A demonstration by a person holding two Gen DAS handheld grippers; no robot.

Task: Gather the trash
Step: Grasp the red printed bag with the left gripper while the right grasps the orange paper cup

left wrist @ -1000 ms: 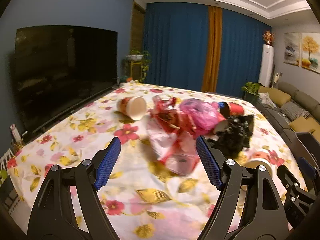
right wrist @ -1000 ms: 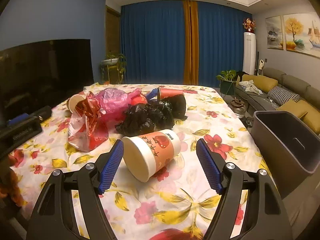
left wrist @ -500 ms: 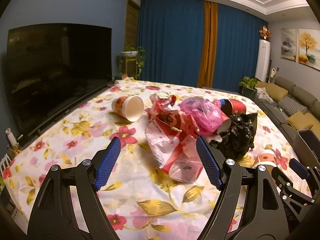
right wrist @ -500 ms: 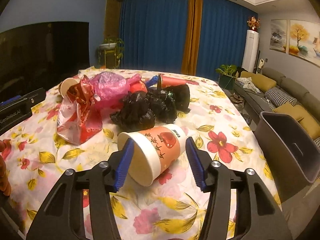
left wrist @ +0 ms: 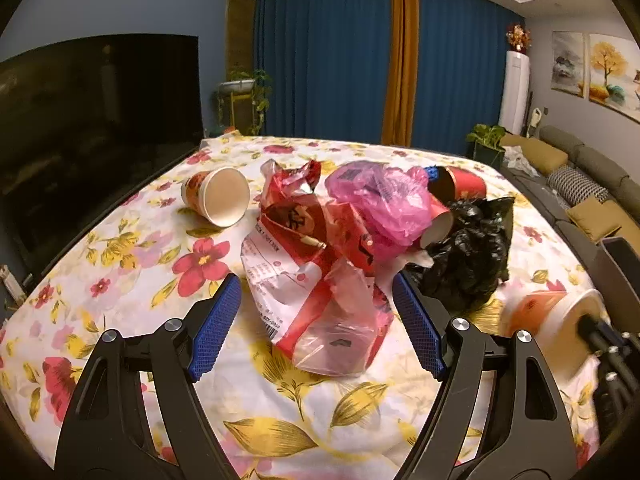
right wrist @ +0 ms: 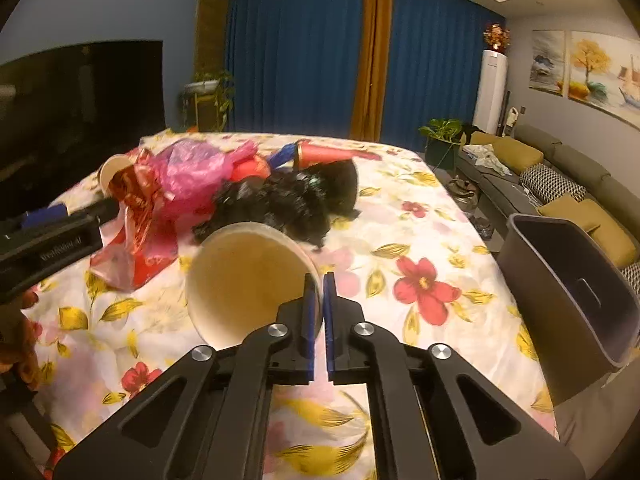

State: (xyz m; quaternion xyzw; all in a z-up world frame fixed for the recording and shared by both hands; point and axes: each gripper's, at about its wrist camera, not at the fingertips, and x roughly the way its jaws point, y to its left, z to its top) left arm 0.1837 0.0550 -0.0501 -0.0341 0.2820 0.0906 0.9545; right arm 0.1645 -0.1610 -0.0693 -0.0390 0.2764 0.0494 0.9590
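Note:
My right gripper (right wrist: 319, 312) is shut on the rim of a white and red paper cup (right wrist: 240, 280), mouth toward the camera, held just above the table; the cup also shows in the left wrist view (left wrist: 552, 316). My left gripper (left wrist: 316, 328) is open and empty, its jaws on either side of a red and clear plastic bag (left wrist: 316, 280). Behind lie a pink bag (left wrist: 384, 200), a crumpled black bag (left wrist: 468, 256), a red cup (left wrist: 460, 184) and another paper cup (left wrist: 218, 196) on its side.
The table carries a flowered cloth (left wrist: 132, 264). A dark grey trash bin (right wrist: 568, 288) stands at the table's right edge. A large TV (left wrist: 92, 120) runs along the left. A sofa (right wrist: 560, 176) is at the right.
My right gripper has closed onto the rim of the paper cup and lifted it, turning its mouth toward the camera. My left gripper has moved closer to the red plastic bag.

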